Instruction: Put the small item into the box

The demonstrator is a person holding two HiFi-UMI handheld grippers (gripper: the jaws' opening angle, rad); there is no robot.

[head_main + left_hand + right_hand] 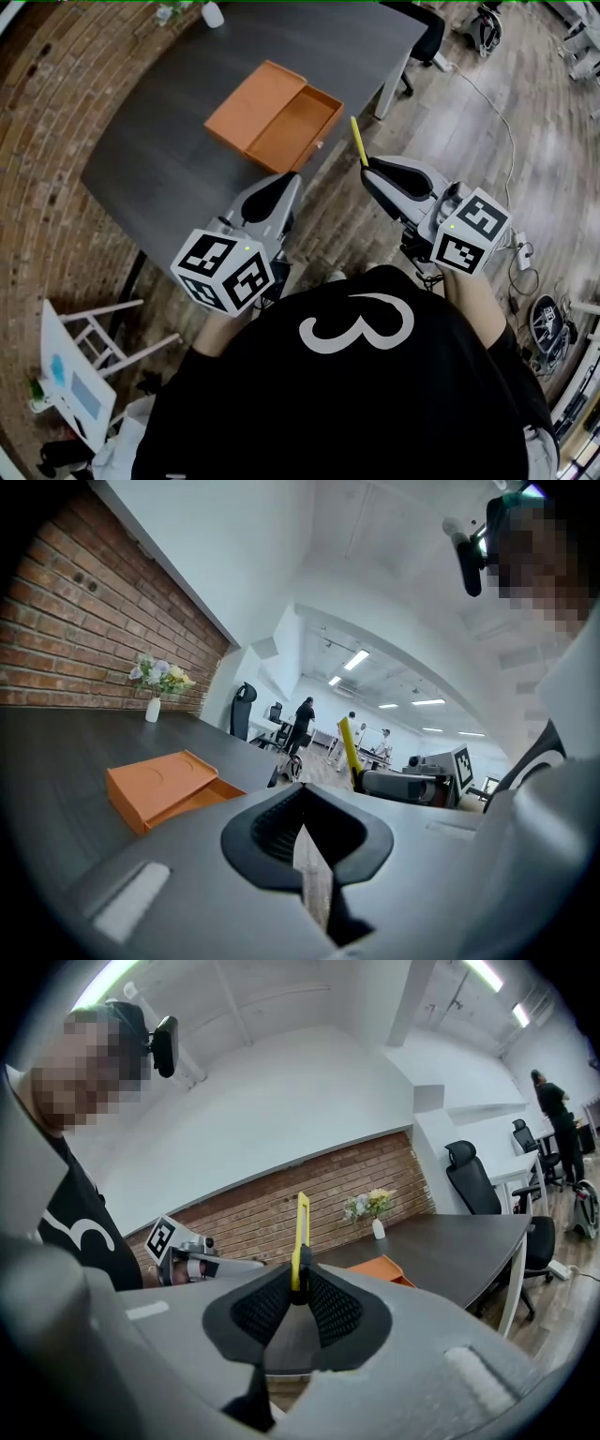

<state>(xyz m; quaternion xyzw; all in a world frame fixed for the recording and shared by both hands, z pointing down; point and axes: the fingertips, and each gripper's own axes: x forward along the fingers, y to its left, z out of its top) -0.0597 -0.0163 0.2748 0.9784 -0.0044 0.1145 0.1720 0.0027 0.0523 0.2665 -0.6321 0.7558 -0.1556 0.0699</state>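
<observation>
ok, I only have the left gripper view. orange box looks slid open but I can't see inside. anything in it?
Observer: The head view looks down into the orange box. Its pulled-out tray shows nothing inside.
Operator: And the yellow thing, is it actually gripped?
Observer: Yes. The right gripper view shows the right claw shut on the lower end of the thin yellow item, with the rest sticking up past the pads.
Operator: Is it over the table?
Observer: No. In the head view the right claw is over the wood floor, just off the table edge nearest the tray.
</observation>
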